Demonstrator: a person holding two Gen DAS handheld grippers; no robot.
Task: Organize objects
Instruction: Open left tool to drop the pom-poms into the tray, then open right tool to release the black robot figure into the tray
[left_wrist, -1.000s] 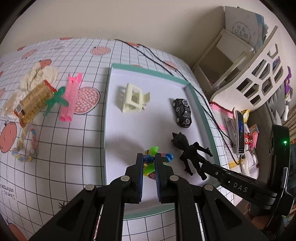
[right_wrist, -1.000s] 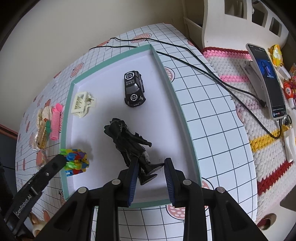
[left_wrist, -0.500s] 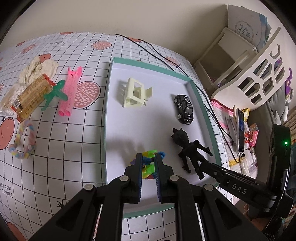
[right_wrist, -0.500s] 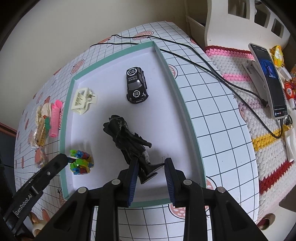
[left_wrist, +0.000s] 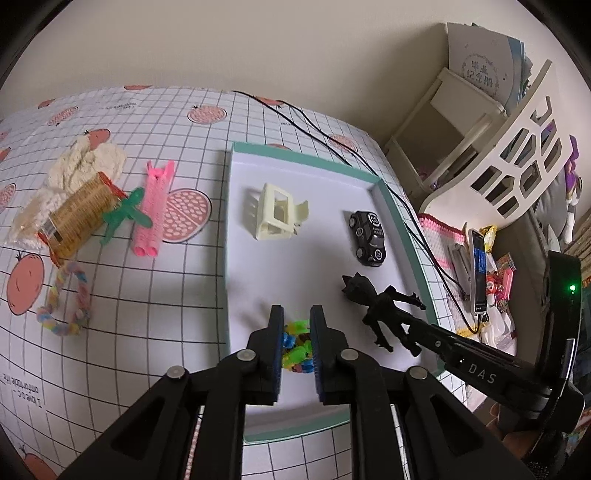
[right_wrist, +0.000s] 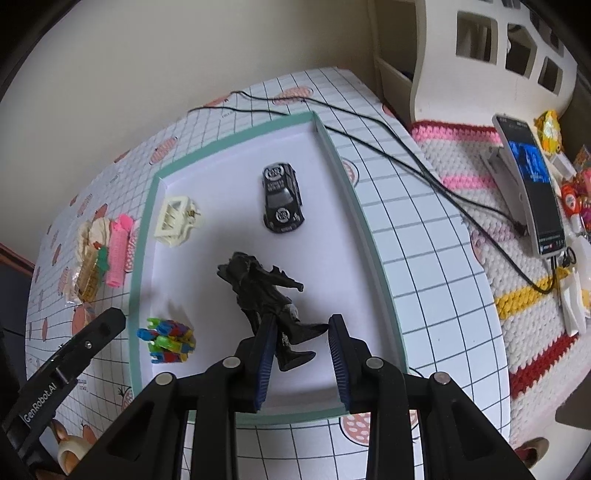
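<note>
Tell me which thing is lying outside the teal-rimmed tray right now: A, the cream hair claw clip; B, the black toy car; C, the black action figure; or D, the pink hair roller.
D: the pink hair roller lies on the checked tablecloth left of the tray, while the car, claw clip and figure all sit inside its rim.

Bare floor of the tray (left_wrist: 317, 258) lies between hair claw (left_wrist: 275, 217) and toy car (left_wrist: 367, 238); black figure (left_wrist: 380, 310) blocks its right edge.
</note>
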